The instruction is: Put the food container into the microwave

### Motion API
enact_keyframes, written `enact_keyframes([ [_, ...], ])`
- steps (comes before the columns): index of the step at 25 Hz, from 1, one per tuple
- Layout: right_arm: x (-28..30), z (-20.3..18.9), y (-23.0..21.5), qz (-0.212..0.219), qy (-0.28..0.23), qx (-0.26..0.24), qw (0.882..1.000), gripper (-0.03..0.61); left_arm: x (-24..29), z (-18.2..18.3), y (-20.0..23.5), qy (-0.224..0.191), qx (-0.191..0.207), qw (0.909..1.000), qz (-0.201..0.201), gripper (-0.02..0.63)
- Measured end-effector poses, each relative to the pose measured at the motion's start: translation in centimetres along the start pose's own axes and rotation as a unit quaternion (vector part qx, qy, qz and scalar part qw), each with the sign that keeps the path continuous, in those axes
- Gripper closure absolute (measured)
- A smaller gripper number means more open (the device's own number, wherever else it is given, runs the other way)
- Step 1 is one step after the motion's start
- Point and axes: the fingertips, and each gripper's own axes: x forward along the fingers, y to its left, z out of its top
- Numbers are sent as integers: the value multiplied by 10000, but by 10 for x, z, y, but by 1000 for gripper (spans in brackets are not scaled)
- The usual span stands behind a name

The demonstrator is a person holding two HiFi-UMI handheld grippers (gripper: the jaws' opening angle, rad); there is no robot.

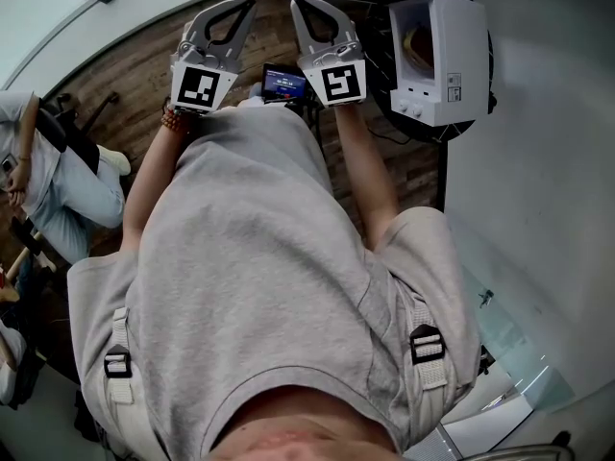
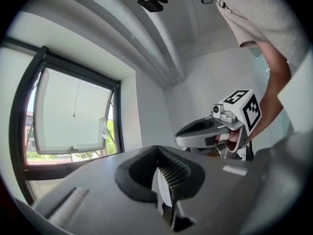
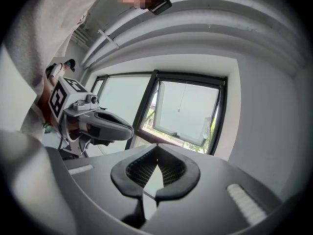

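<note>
The white microwave (image 1: 437,56) stands at the top right of the head view on a dark round table (image 1: 444,134), its cavity facing left. Something brownish and round (image 1: 419,46) shows inside; I cannot tell whether it is the food container. Both grippers are raised in front of the person's chest, left of the microwave and apart from it. The left gripper (image 1: 244,4) (image 2: 165,180) is shut with nothing in it. Beside it the right gripper (image 1: 299,4) (image 3: 156,153) is also shut and empty. Both gripper views point up at the ceiling and a window.
A small lit screen (image 1: 284,84) sits between the two grippers. Another person (image 1: 48,181) sits at the left on the wooden floor (image 1: 135,75). A white wall and glass panel (image 1: 519,353) run along the right. A tilted window (image 2: 73,114) (image 3: 183,111) shows in both gripper views.
</note>
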Motion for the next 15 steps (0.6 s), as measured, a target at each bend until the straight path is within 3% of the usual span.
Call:
enact_keyframes([
  [15, 16, 3, 35, 85, -18, 156, 9998, 566, -38, -2, 18, 90, 80, 9998, 168, 611],
])
